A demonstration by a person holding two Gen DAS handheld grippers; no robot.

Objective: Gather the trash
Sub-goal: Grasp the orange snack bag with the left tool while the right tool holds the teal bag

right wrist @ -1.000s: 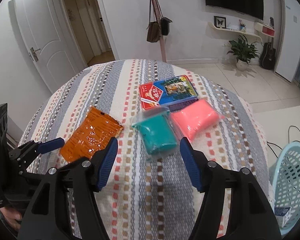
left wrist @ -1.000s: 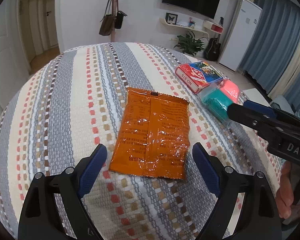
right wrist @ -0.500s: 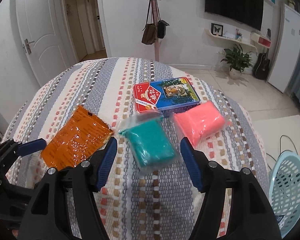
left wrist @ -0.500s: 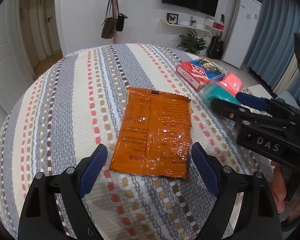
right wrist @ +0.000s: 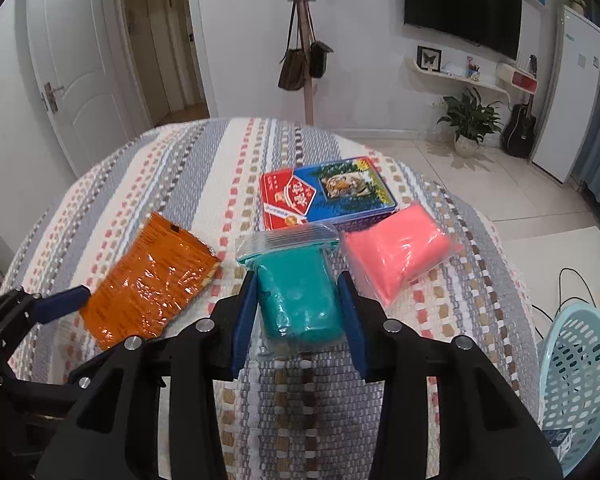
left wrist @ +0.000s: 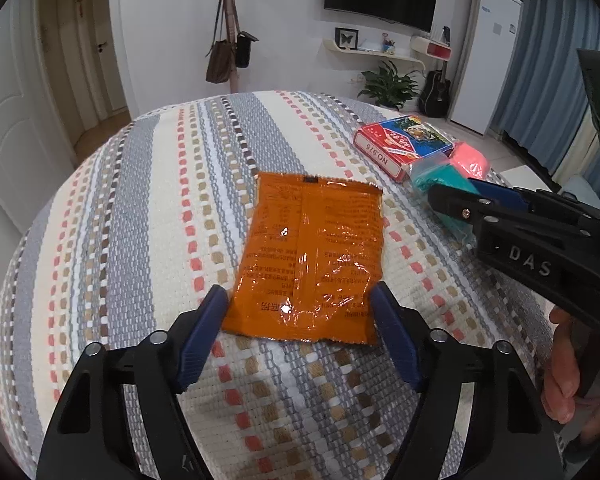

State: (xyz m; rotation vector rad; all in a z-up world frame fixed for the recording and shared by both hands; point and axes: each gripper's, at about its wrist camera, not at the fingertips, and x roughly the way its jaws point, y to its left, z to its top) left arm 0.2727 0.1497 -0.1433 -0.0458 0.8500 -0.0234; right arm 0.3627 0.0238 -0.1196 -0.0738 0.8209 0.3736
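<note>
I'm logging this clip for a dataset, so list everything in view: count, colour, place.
Flat crinkled foil packet: one, orange, lying on the cloth, its near end between the left pads.
Zip bag of soft clay: one, teal, between the right pads.
Second zip bag of clay: one, pink, right of the teal bag.
Flat card box with a tiger picture: one, red and blue, behind the two bags.
Woven striped tablecloth: one, cream, grey and coral, under everything.
Plastic lattice basket: one, pale blue, on the floor at right.
Left gripper: black with blue pads, jaws closing around the packet.
Right gripper: black with blue pads, jaws closing around the teal bag.
Person's hand: one, holding the right gripper's handle.
</note>
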